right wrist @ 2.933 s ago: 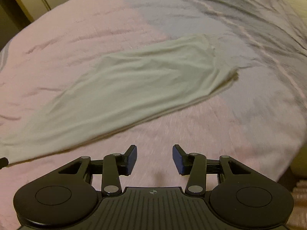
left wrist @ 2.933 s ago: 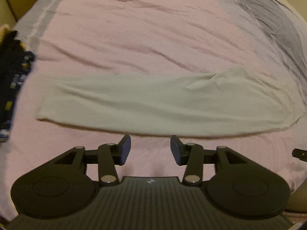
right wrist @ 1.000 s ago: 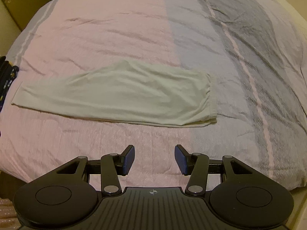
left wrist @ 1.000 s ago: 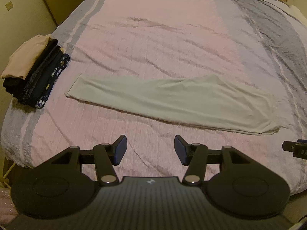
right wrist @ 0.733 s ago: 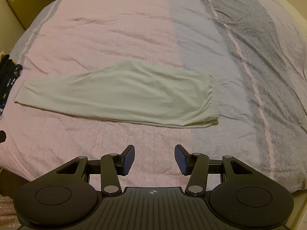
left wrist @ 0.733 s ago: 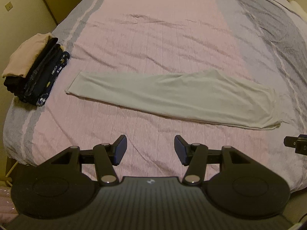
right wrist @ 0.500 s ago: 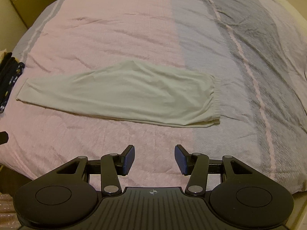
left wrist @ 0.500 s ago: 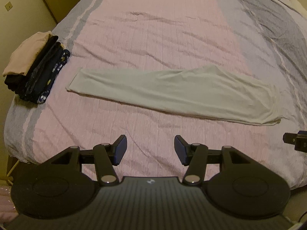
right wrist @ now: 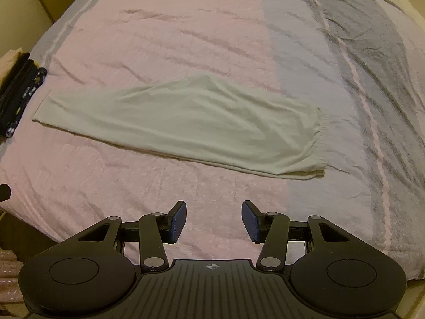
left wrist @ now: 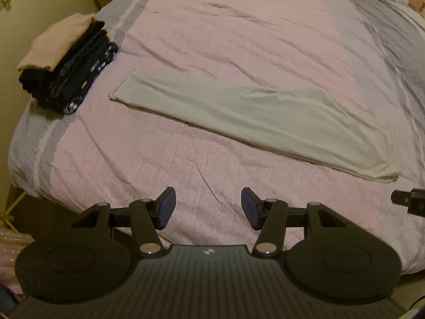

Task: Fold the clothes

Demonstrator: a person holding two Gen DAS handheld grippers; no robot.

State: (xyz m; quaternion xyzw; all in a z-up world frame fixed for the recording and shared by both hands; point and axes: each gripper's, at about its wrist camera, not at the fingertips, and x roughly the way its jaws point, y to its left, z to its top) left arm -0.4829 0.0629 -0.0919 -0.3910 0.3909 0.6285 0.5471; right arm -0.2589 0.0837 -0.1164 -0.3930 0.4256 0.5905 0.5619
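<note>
Pale grey-green trousers [left wrist: 252, 114] lie flat on the bed, folded lengthwise into one long strip, cuffs at the left and elastic waistband [right wrist: 321, 135] at the right. They also show in the right wrist view [right wrist: 191, 117]. My left gripper [left wrist: 208, 208] is open and empty, held above the bed's near edge, short of the trousers. My right gripper [right wrist: 213, 219] is open and empty, also over the near edge, short of the waistband end. The tip of the right gripper [left wrist: 410, 203] shows at the right edge of the left wrist view.
The bed cover [left wrist: 239, 34] is pink, with grey stripes on the right [right wrist: 358, 61]. A stack of folded clothes [left wrist: 66, 61], tan on top of dark ones, sits at the bed's left edge. A beige wall [left wrist: 32, 2] stands to the left.
Both grippers have pulled back and up from the trousers, which now lie farther ahead. In the last half second both views shifted slightly closer and to the right. Both grippers stayed open.
</note>
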